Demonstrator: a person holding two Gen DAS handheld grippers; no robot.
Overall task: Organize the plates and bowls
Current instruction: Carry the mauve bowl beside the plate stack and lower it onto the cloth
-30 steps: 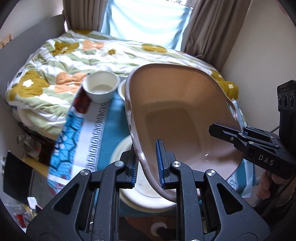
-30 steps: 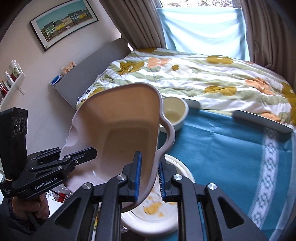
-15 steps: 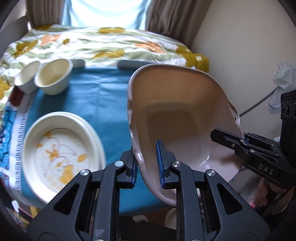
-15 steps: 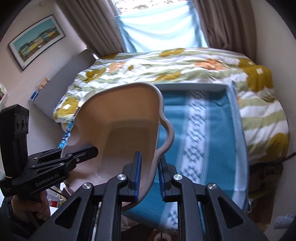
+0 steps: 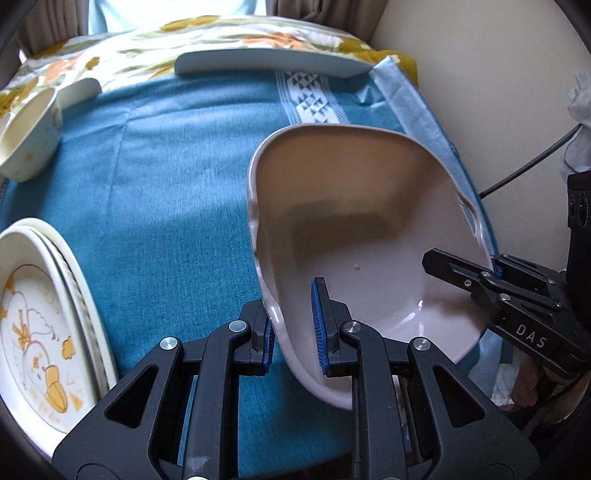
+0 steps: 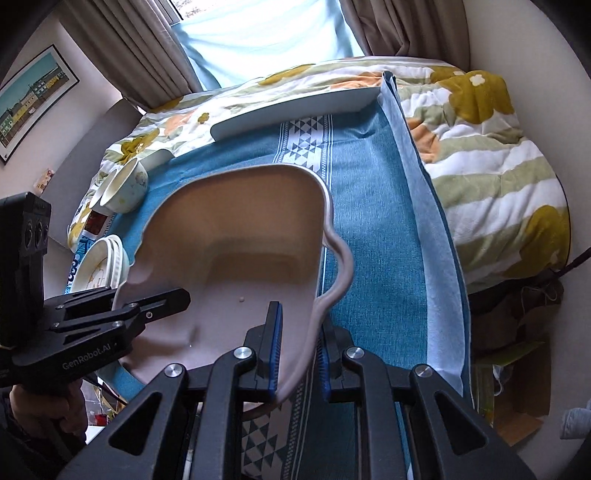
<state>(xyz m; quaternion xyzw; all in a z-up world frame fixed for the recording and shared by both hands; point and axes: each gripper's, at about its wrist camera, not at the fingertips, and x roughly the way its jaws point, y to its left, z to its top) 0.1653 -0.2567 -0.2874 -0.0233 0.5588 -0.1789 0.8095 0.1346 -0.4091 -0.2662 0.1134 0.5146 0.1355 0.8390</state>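
light: daylight from window [image 6: 258,33] | shadows: soft | focus: sharp | edges: fisheye bending, dark corners

Blue cloth [image 5: 177,192] carries stacked plates [image 5: 40,332], bowls [image 5: 27,136].

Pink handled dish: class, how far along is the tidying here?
Done: the cream patterned plates lie stacked. In hand: the left gripper and right gripper are clamped on the pink handled dish, tilted above the blue tablecloth. Left: setting it down; the cream bowls stand separate.
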